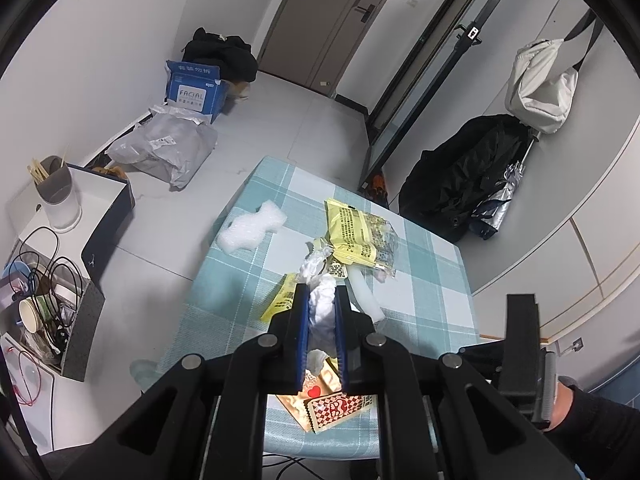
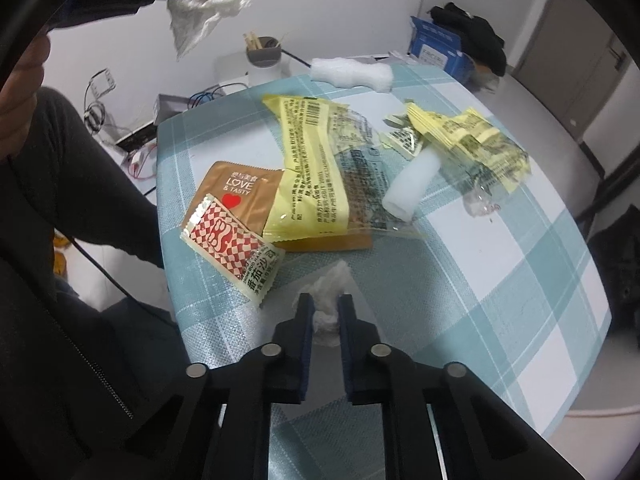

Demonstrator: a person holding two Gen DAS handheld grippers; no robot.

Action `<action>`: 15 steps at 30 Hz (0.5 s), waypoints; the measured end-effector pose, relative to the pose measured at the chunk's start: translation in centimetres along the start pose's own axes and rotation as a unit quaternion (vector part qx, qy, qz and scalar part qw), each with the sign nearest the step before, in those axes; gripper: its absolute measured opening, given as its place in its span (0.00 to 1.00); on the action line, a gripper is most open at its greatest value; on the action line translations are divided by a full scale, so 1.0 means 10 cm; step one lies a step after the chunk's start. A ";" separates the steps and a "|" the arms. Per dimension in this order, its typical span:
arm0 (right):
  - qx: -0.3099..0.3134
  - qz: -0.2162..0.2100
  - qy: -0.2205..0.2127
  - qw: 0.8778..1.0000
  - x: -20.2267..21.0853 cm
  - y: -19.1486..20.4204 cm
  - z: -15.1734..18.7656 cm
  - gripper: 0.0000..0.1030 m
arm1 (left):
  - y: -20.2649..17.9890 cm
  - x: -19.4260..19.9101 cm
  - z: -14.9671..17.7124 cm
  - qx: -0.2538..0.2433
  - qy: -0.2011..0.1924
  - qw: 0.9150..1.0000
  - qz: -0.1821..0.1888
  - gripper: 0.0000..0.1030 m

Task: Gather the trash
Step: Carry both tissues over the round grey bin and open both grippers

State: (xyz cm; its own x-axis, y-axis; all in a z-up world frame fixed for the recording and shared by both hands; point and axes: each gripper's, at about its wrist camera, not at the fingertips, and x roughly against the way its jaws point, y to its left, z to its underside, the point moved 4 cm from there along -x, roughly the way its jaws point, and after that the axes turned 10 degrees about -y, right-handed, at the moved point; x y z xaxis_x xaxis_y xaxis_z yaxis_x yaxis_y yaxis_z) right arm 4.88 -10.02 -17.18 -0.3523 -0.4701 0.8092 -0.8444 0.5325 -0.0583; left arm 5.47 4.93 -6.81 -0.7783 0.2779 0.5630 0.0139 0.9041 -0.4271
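Left gripper [image 1: 321, 300] is clamped on a crumpled white tissue [image 1: 321, 308], held up clear of the table [image 1: 436, 272]; seen from the right wrist, the same tissue [image 2: 208, 2] hangs from that tool at the upper left, well above the checked cloth. Right gripper [image 2: 323, 312] points steeply down at the table edge nearest it, jaws drawn in on a small white paper wad [image 2: 329, 292] (pads pressing it from both sides, the wad's top poking out ahead of the fingertips). Just ahead and to the left of the right gripper lies a red-and-white checked sauce packet [image 2: 230, 244], overlapping a brown "LOVE & TASTY" sachet [image 2: 240, 196]. Beyond those, straight ahead, a yellow wrapper [image 2: 310, 168] with a clear printed end; a white tube [image 2: 410, 184] rests against it to the right. Farther right, a second crumpled yellow wrapper [image 2: 468, 136]. A piece of white foam [image 2: 352, 72] sits at the far edge of the table, well apart from both tools. A person's dark sleeve [image 2: 80, 184] fills the left side of the right-wrist view.
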 end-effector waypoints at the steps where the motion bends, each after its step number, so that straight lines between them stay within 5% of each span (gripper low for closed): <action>1: -0.008 0.001 -0.004 1.000 0.03 -0.02 0.00 0.08 | -0.02 0.01 0.00 -0.004 -0.002 1.000 -0.003 0.08; 15: -0.129 0.030 -0.135 0.982 1.15 -0.58 -0.15 0.07 | -0.74 0.00 0.08 -0.063 0.008 0.998 0.029 0.08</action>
State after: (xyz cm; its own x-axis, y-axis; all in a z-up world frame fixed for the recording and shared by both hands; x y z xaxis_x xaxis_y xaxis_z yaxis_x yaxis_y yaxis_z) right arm 6.33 -17.44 -6.62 -0.5219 -0.5839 0.6218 -0.7005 0.7093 0.0781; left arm 4.88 -1.98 -4.23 -0.7637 0.3356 0.5516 0.1390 0.9197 -0.3672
